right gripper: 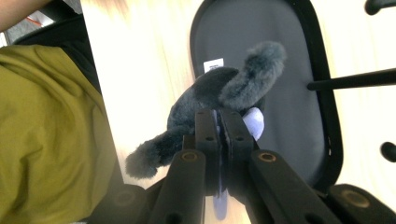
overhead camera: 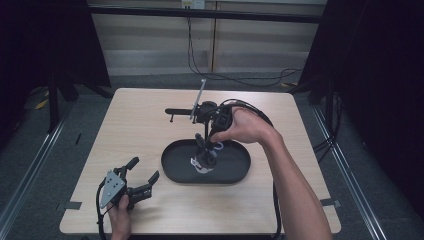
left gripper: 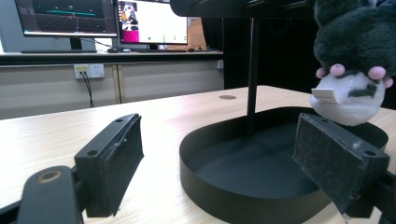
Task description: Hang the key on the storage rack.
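Observation:
A small grey and white plush toy (overhead camera: pixel 205 159) hangs over the black oval tray (overhead camera: pixel 232 172) at mid-table. My right gripper (overhead camera: pixel 202 145) points down over the tray and is shut on the toy. In the right gripper view its jaws press together on the grey plush (right gripper: pixel 219 91) above the tray (right gripper: pixel 322 140). My left gripper (overhead camera: pixel 142 172) rests near the table's front left, open and empty, aimed toward the tray. In the left gripper view the pads (left gripper: pixel 114 161) stand wide apart, with the tray (left gripper: pixel 219 196) ahead and the toy (left gripper: pixel 352 70) dangling at upper right.
A black stand with a thin rod and a grey plate (overhead camera: pixel 197 107) sits behind the tray. Cables run along the floor beyond the table's far edge. Monitors (left gripper: pixel 107 21) stand on a desk in the background. Bare wood lies to the left of the tray.

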The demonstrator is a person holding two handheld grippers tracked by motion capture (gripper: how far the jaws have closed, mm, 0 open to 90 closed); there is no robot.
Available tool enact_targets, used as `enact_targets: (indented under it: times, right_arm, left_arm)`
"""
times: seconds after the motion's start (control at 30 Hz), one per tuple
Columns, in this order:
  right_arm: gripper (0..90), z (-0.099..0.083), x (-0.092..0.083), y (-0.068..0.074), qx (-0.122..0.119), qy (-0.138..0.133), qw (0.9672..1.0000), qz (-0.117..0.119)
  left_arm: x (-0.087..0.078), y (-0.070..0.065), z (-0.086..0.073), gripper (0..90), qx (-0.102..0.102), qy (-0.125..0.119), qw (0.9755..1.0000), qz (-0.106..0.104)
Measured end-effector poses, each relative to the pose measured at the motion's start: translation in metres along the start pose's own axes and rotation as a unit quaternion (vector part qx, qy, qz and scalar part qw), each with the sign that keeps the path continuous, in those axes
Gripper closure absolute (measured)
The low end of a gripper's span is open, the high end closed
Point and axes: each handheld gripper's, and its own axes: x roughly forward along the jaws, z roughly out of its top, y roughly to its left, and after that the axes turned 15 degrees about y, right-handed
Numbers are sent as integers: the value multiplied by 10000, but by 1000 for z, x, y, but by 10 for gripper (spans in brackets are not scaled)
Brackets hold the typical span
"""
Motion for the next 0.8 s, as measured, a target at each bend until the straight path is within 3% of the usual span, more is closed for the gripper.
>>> enact_targets:
  times: [0.8]
  right_arm:
    - [874, 14, -17, -23, 3, 52, 10000, -67]
  left_arm:
    - [0, 0, 0, 156, -15, -6, 10000, -7]
